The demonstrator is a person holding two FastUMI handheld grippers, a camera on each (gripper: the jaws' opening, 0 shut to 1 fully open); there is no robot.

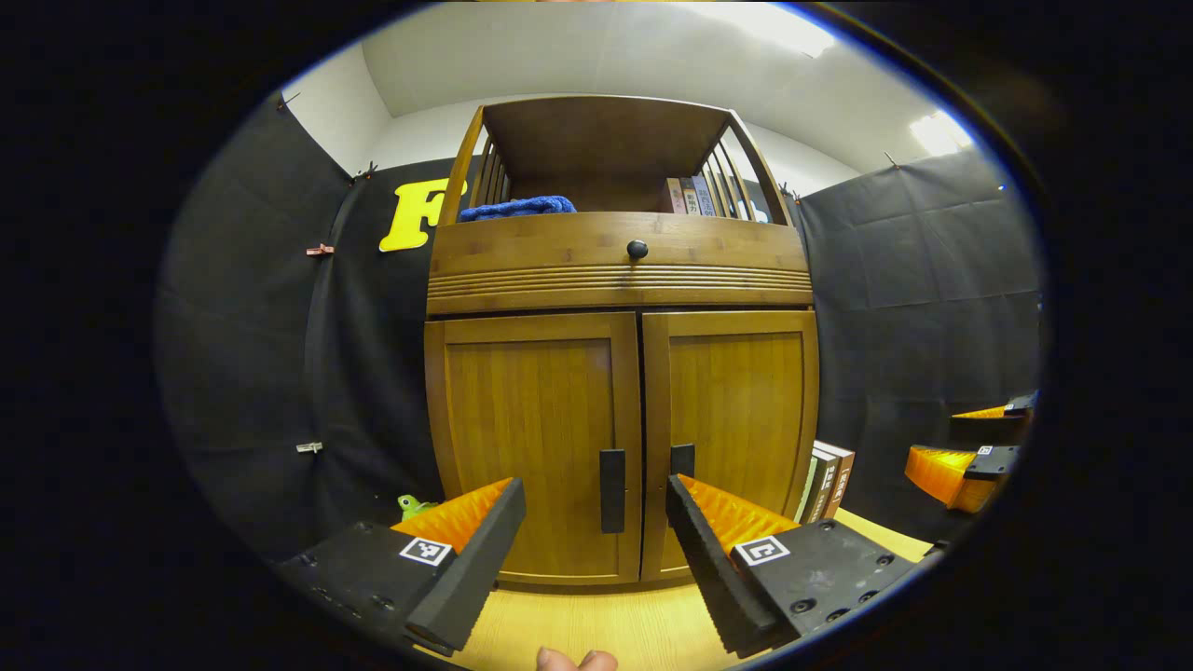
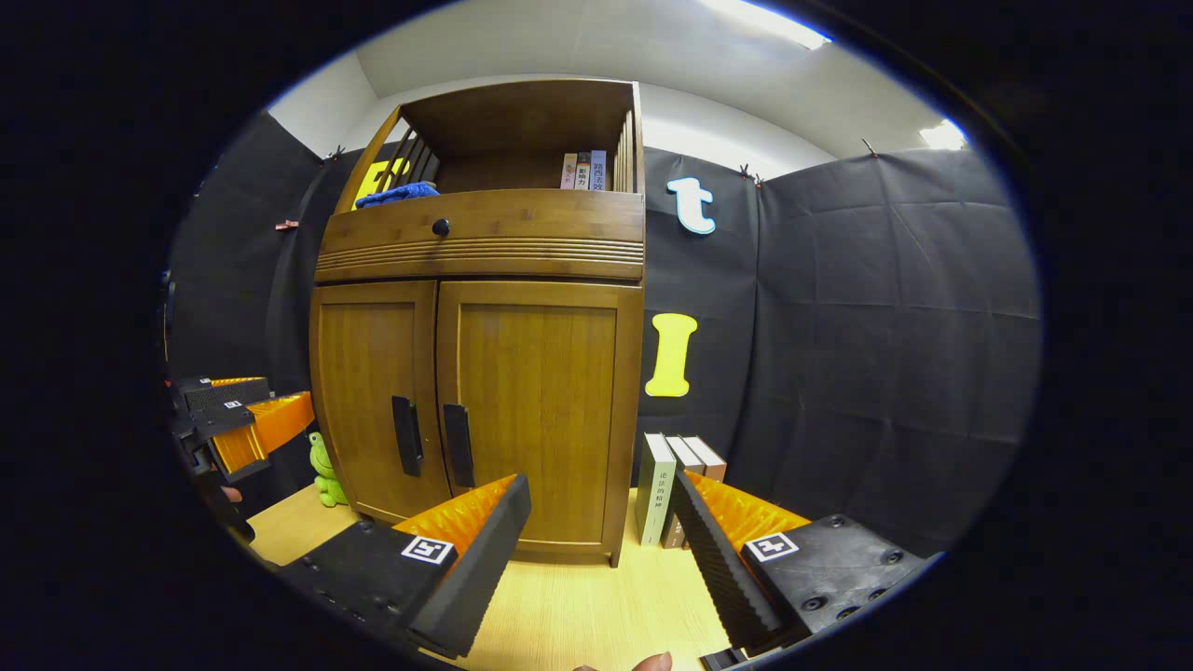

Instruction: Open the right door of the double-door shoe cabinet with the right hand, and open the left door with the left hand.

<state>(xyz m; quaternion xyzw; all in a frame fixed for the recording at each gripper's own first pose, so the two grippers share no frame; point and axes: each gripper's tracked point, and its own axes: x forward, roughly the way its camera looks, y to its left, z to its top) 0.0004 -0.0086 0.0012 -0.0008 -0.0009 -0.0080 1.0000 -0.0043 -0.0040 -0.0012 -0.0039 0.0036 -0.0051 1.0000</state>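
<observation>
A wooden double-door shoe cabinet stands on the light wood tabletop, both doors closed. Each door carries a black vertical handle: the left door handle and the right door handle. My left gripper is open, straight in front of the two handles and short of them. My right gripper is open too, facing the cabinet's right front corner, apart from it. The right gripper appears at the right edge of the left gripper view, and the left gripper at the left edge of the right gripper view.
Three books stand upright beside the cabinet's right side. A green frog toy sits at its left. Above the doors are a drawer with a black knob, a blue cloth and books on the open shelf.
</observation>
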